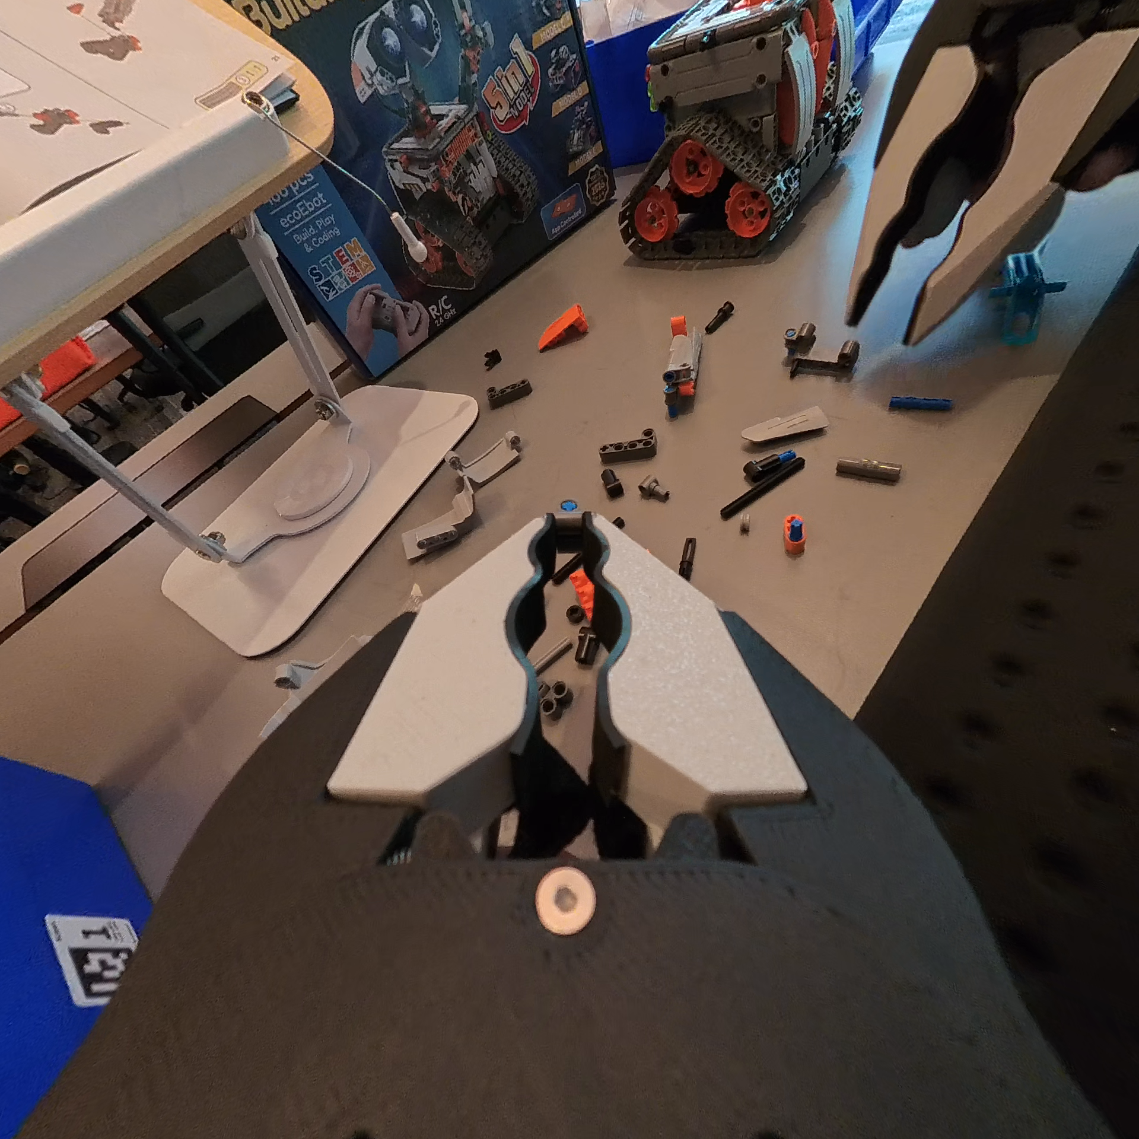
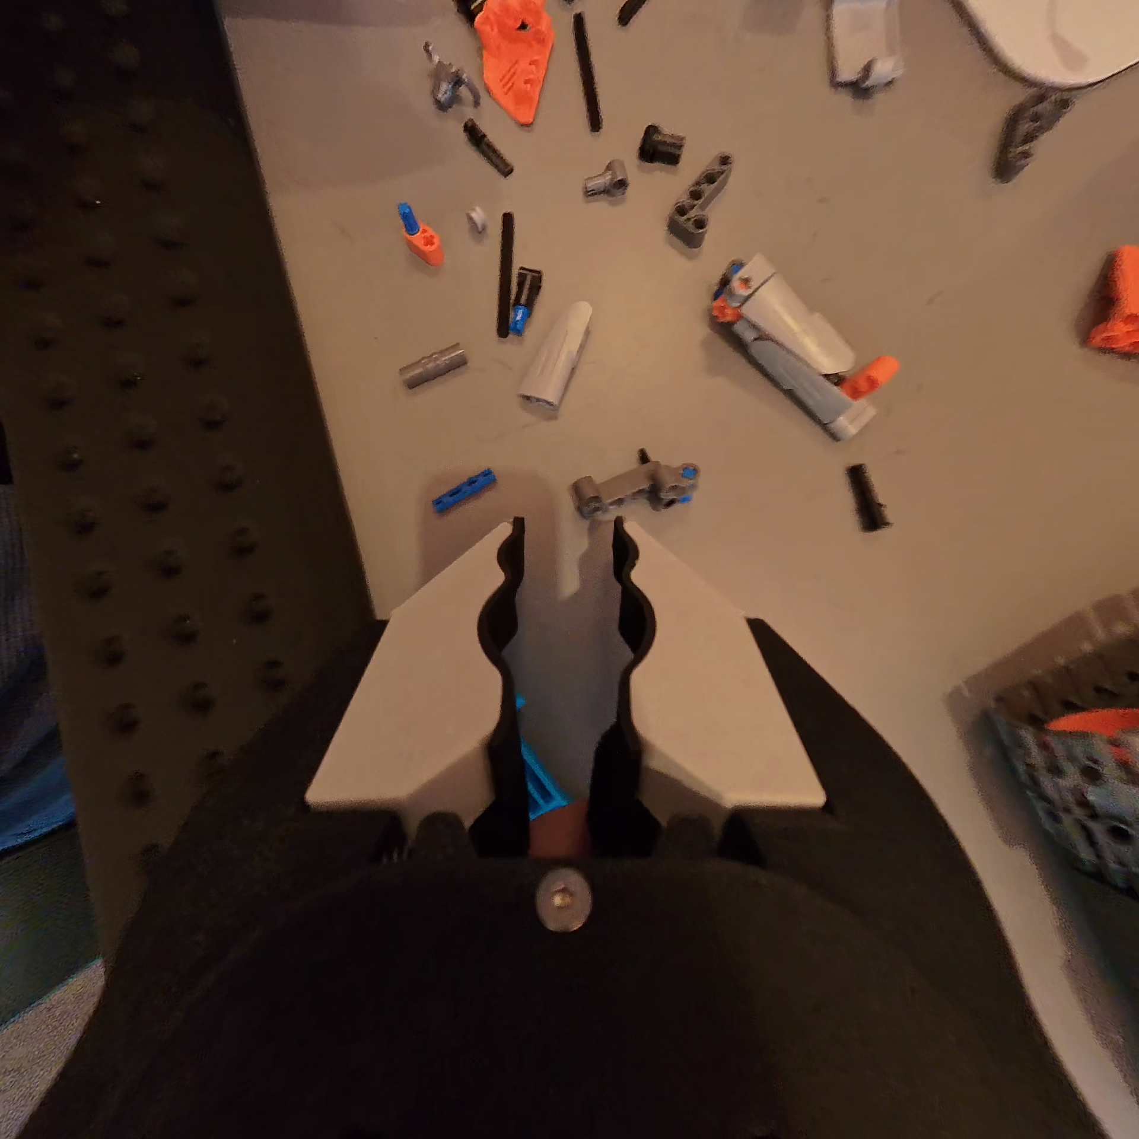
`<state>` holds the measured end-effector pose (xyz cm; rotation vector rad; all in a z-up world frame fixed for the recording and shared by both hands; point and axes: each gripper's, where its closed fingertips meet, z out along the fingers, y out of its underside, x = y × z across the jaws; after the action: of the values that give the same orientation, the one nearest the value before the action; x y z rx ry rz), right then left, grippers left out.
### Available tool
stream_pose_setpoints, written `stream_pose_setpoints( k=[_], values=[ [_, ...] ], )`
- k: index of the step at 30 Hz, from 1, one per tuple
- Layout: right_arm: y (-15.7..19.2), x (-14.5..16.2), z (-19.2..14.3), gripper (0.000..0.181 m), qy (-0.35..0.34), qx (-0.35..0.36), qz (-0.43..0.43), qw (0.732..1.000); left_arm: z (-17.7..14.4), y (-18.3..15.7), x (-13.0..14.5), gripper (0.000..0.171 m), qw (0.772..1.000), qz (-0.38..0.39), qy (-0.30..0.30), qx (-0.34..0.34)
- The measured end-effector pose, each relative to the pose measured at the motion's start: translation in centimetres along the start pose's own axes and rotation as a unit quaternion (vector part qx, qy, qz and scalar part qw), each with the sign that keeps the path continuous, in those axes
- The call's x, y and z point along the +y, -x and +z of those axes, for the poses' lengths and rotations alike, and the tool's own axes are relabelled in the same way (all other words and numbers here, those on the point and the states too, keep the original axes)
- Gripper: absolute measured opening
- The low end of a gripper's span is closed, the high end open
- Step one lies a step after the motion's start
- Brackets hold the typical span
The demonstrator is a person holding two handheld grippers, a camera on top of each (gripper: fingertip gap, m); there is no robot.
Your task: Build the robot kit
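Observation:
My left gripper [image 1: 569, 522] is shut on a small dark grey piece with a blue pin [image 1: 568, 514], held at its fingertips above the grey table [image 1: 616, 277]. Loose building parts lie beneath it. My right gripper [image 2: 567, 524] is open and empty, hovering over the table; it also shows at the upper right of the left wrist view [image 1: 881, 326]. Nearest its tips are a grey connector assembly [image 2: 635, 487] and a blue pin [image 2: 463, 490]. A blue part [image 2: 542, 783] shows under its jaws. A grey and orange arm assembly [image 2: 795, 351] lies farther off.
A tracked robot model [image 1: 739, 154] and its box [image 1: 444, 185] stand at the back. A white book stand [image 1: 345, 493] holds an instruction booklet [image 1: 92, 80] at left. A black studded baseplate [image 2: 154, 431] borders the parts. A blue bin [image 1: 49, 894] sits at near left. Spacing between my two grippers at the tips: around 20 cm.

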<state>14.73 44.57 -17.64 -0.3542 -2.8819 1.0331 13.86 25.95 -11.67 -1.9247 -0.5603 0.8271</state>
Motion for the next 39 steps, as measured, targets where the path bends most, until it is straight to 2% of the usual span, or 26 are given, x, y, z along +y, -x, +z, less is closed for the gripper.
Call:
stream_pose_setpoints(
  k=[5,12,16,20,26,28,39],
  values=[
    [-2.4,-0.2,-1.6,0.030,-0.013,0.047,-0.013,0.999,0.6,-0.9,-0.2,0.006,1.000,0.003,0.007,0.020],
    [-2.9,-1.5,-0.6,0.037,-0.025,0.047,-0.073,0.996,2.5,-3.5,-1.9,0.006,0.994,-0.048,0.000,0.100],
    [-3.2,-1.8,0.0,0.039,-0.038,0.021,-0.092,0.995,3.3,-4.5,-2.6,0.006,0.986,-0.090,-0.006,0.141],
    [-3.4,-1.4,0.8,0.033,-0.033,-0.006,-0.091,0.995,3.6,-4.8,-2.7,0.006,0.981,-0.112,-0.007,0.158],
    [-3.3,-1.3,1.4,0.007,-0.043,-0.009,-0.086,0.995,3.9,-4.8,-2.3,0.006,0.973,-0.146,-0.001,0.178],
    [-3.1,-1.3,1.5,0.006,-0.045,-0.010,-0.084,0.995,4.0,-4.8,-2.1,0.006,0.972,-0.148,0.003,0.181],
    [-2.7,-1.2,1.2,0.025,-0.033,-0.016,-0.090,0.995,4.2,-6.5,0.3,0.006,0.968,-0.102,0.082,0.212]
  ],
)
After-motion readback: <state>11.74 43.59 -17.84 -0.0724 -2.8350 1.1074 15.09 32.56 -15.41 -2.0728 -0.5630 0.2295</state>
